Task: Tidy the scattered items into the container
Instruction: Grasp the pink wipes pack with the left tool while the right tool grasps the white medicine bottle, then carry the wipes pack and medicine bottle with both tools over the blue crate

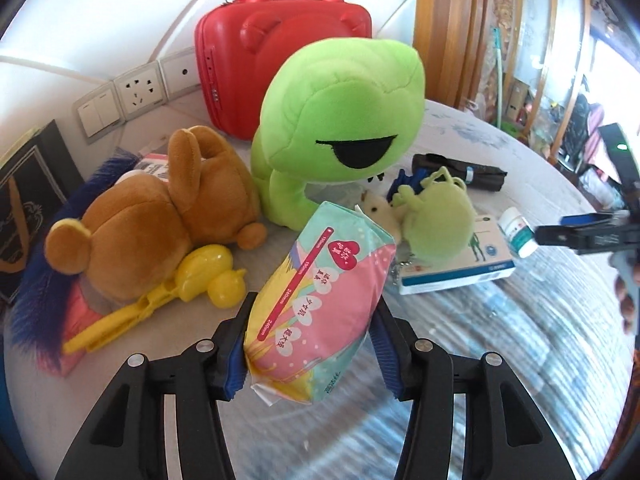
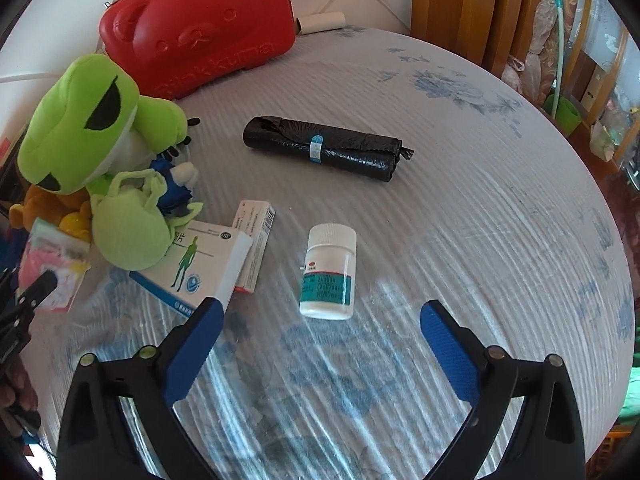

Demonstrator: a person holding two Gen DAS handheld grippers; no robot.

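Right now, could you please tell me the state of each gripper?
Left gripper: closed on the tissue pack.
Right gripper: open, empty, white pill bottle just ahead.

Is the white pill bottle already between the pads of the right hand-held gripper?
No, the white pill bottle stands upright on the table ahead of the right hand-held gripper, beyond its open pads.

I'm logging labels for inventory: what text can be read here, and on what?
"Rilakkuma", embossed and partly hidden, on the red bear-face case.
"190mm" and "240mm" on the tissue pack between the left gripper's pads; its Chinese heart labels are too small.
Print on the white pill bottle and medicine boxes: blurred.
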